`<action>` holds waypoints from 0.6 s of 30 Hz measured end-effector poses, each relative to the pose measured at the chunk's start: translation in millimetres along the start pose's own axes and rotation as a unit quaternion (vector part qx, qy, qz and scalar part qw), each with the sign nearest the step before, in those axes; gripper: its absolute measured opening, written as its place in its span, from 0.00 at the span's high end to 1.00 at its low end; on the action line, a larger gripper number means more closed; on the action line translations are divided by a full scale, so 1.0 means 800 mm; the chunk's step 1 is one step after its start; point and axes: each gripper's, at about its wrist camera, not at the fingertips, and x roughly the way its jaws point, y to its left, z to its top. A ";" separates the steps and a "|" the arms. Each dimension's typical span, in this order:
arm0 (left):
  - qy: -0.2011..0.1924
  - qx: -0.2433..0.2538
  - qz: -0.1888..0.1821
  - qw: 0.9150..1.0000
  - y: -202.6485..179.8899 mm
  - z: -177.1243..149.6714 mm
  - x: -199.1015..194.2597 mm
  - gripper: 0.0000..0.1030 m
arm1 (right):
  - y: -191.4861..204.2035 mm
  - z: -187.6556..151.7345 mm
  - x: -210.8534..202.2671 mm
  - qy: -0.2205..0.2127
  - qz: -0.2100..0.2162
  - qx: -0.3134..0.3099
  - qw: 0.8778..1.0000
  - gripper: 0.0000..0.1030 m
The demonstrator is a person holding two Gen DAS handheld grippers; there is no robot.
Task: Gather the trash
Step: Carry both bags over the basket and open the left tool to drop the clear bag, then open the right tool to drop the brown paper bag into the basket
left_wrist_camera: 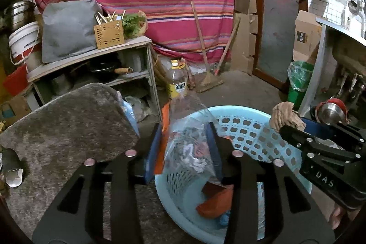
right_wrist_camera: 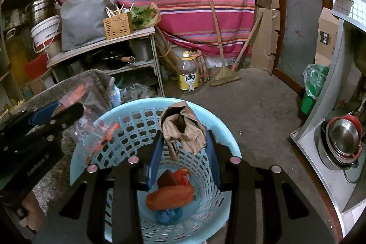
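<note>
Below both grippers stood a pale blue perforated plastic basket (right_wrist_camera: 219,136), serving as the bin for collected rubbish. It sat on the floor beside a grey fuzzy mat (left_wrist_camera: 68,125), close enough that litter could be carried over its rim without a long reach.

In the left wrist view, the left gripper (left_wrist_camera: 185,141) was closed on a clear plastic bag (left_wrist_camera: 189,129) with an orange strip along one edge. The bag hung between the blue finger pads, over the basket's left rim, apparently held there so it would fall inside once let go.

In the right wrist view, the right gripper (right_wrist_camera: 185,141) pinched a crumpled piece of brown paper (right_wrist_camera: 183,127). It was held directly above the basket's opening, well placed for a clean drop.

At the bottom of the basket lay an orange wrapper (right_wrist_camera: 169,197) and something small and blue (right_wrist_camera: 169,215), so some collecting looked already done.

Judging from this, the step in hand was release; the light, floppy bag, nearer the rim, seemed likelier to catch on the edge or drift outside.
</note>
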 end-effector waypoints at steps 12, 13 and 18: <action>0.001 -0.025 0.027 0.999 0.045 -0.006 -0.020 0.29 | 0.008 0.001 0.004 0.005 -0.002 0.003 1.000 0.63; 0.000 -0.026 0.029 0.999 0.048 -0.006 -0.022 0.26 | 0.009 0.001 0.005 0.005 -0.002 0.003 1.000 0.63; -0.016 -0.036 0.056 0.998 0.076 -0.013 -0.046 0.15 | 0.015 0.002 0.008 0.008 -0.006 0.007 1.000 0.59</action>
